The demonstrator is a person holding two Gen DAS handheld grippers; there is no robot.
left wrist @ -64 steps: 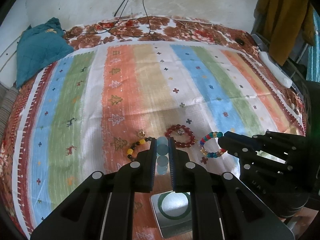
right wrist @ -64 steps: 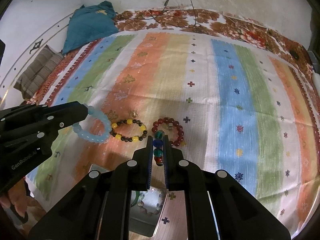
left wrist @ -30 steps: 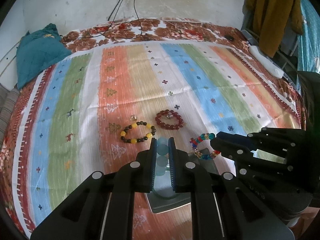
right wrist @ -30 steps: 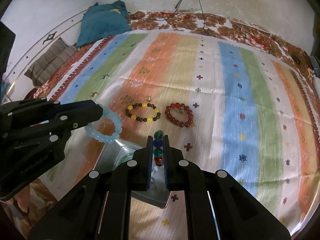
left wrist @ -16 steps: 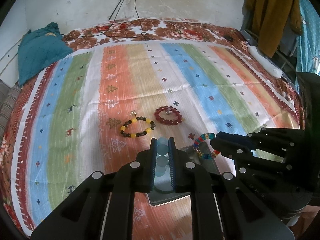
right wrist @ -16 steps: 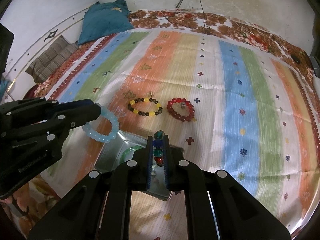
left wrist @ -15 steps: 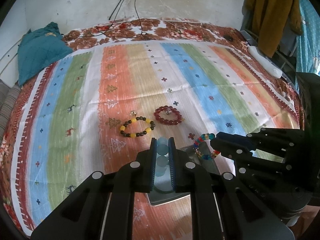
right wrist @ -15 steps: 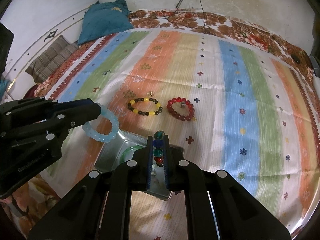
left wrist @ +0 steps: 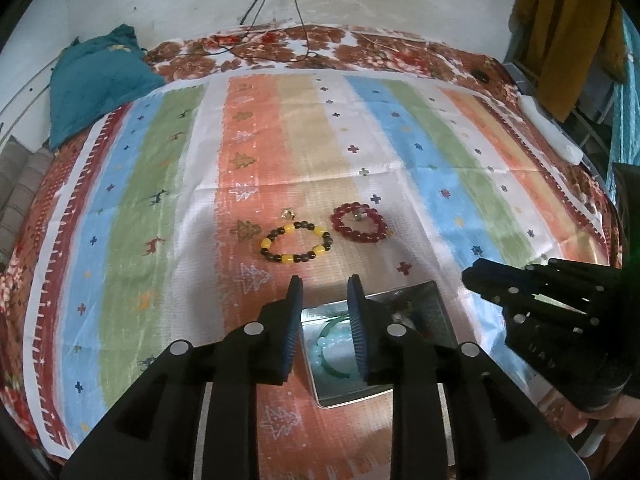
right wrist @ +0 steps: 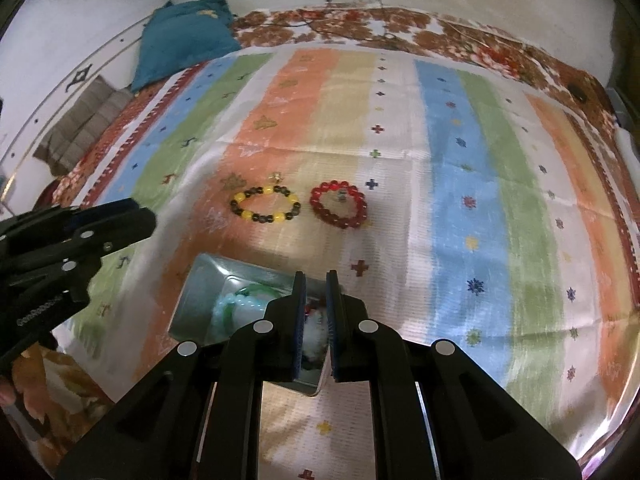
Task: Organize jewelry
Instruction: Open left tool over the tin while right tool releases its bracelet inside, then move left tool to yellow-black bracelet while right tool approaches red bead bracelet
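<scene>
Over the metal tin [left wrist: 434,300], the left tongs [left wrist: 325,286] have just been opening, empty, the pale blue bracelet [left wrist: 326,350] dropped inside, while the right tongs [right wrist: 316,280] look narrowly parted, apparently empty.

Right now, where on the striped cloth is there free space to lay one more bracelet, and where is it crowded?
Free: the wide blue and green stripes right of the red bracelet, and the green stripe left of the yellow-and-black bracelet. Crowded: the near middle, where the metal tin sits under both tongs.
</scene>
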